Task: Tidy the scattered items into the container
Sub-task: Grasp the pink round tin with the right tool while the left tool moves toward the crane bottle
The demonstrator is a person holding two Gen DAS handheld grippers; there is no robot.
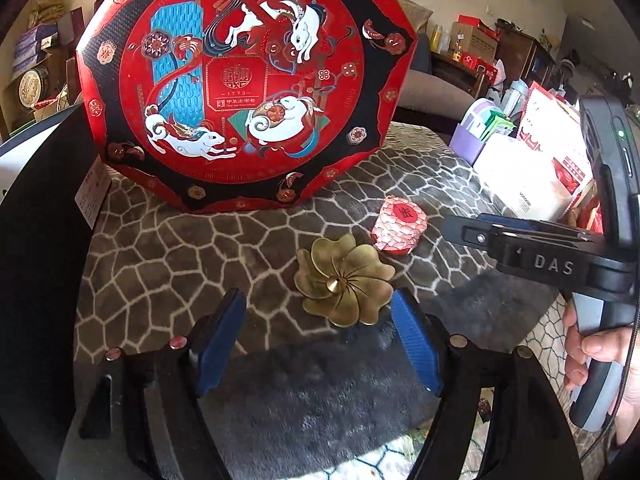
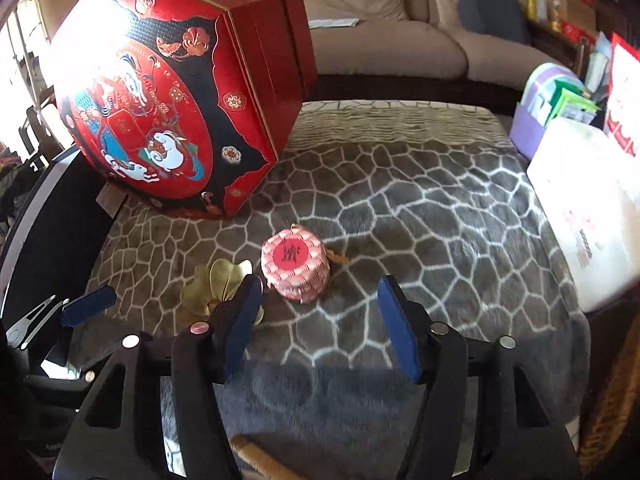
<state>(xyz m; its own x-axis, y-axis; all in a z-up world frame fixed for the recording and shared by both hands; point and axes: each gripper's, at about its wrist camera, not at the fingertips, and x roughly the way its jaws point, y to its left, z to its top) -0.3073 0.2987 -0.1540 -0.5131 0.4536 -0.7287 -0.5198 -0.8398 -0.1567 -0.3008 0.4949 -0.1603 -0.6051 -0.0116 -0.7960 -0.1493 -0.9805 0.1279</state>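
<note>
- While our left claw [image 1: 320, 312] stands open and empty, the brass flower dish [image 1: 344, 280] lies between its fingertips, nearer the right one.
- Our right claw [image 2: 320, 304] is open and empty too; the little round packet [image 2: 296, 266] sits just ahead, toward its left finger.
- The red box [image 1: 248, 80] stands well beyond both.

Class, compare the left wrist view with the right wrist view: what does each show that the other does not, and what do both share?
Only the left wrist view shows a hand holding the right tool's handle, and the red gift box's whole decorated face. Only the right wrist view shows the box's plain side and the beige sofa. Both show the patterned blanket, the brass flower dish, the small red-and-white packet and the purple organizer.
</note>
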